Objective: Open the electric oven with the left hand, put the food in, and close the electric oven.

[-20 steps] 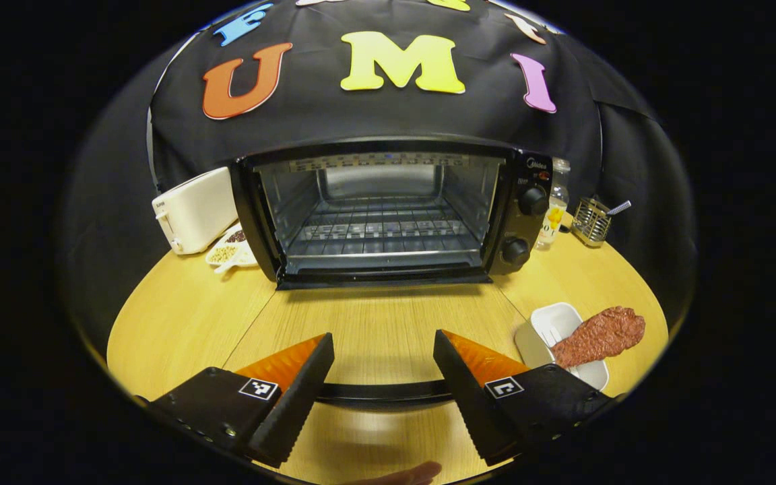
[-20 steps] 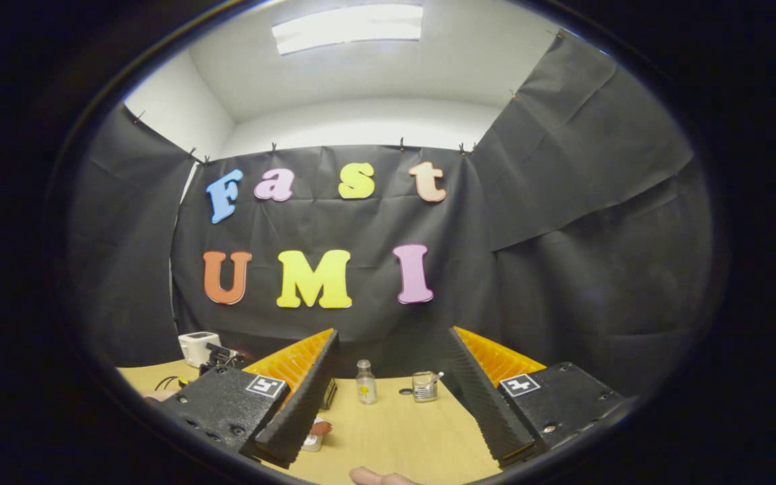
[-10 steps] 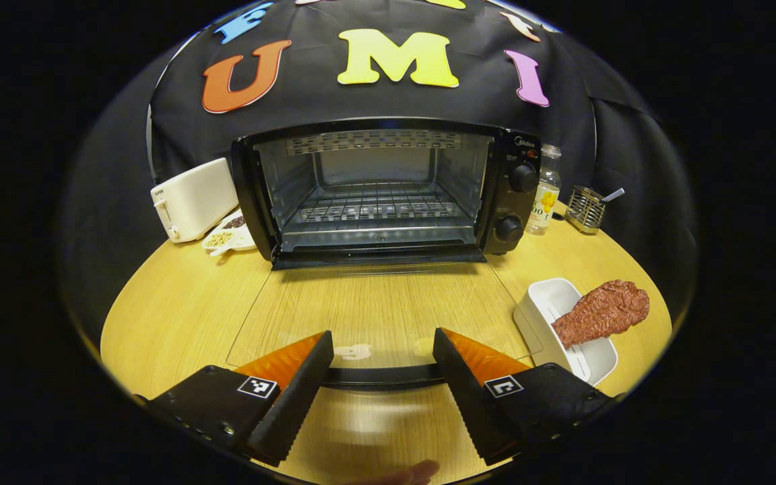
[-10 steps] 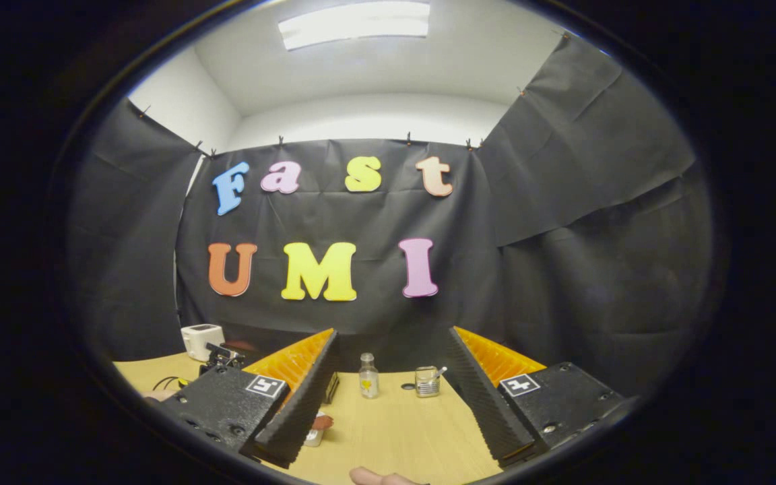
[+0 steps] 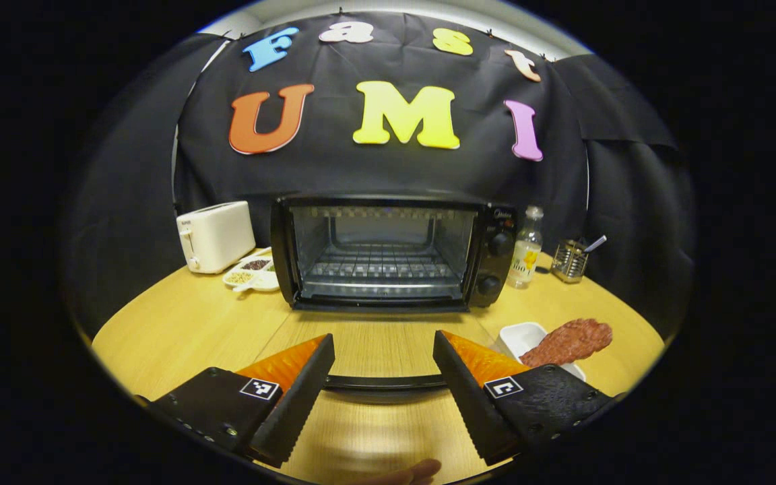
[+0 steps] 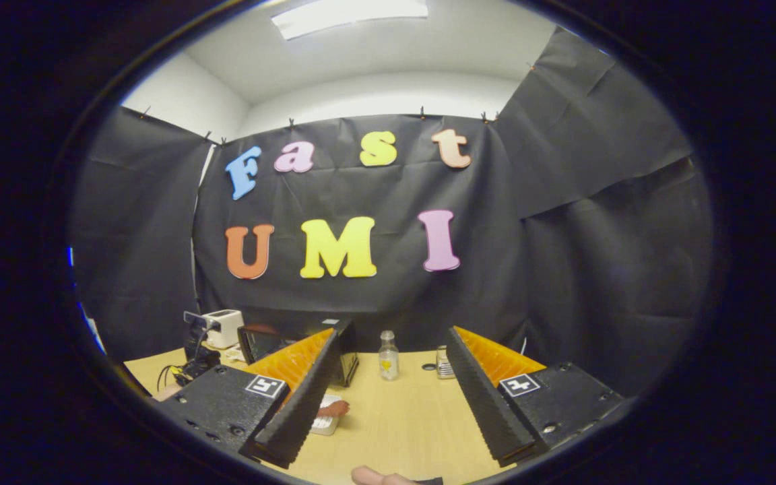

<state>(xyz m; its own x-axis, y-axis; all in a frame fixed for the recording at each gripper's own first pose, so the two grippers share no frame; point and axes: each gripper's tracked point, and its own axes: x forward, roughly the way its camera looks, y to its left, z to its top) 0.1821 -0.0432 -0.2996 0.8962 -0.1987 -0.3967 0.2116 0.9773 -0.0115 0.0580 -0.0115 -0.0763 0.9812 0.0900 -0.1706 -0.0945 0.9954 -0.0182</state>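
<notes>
Before the open oven [image 5: 388, 252], left tool [image 5: 384, 377] spread over its door handle; right tool [image 6: 388, 397] spread

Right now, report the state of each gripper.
Left gripper: open, holding nothing; the oven door handle lies between its fingers.
Right gripper: open, holding nothing.

My left gripper [image 5: 382, 397]: textured black housings, square black-and-white tag on each, serrated wedge fingers, small screws at 7 o'clock. Right gripper [image 6: 391, 397] matched.
</notes>
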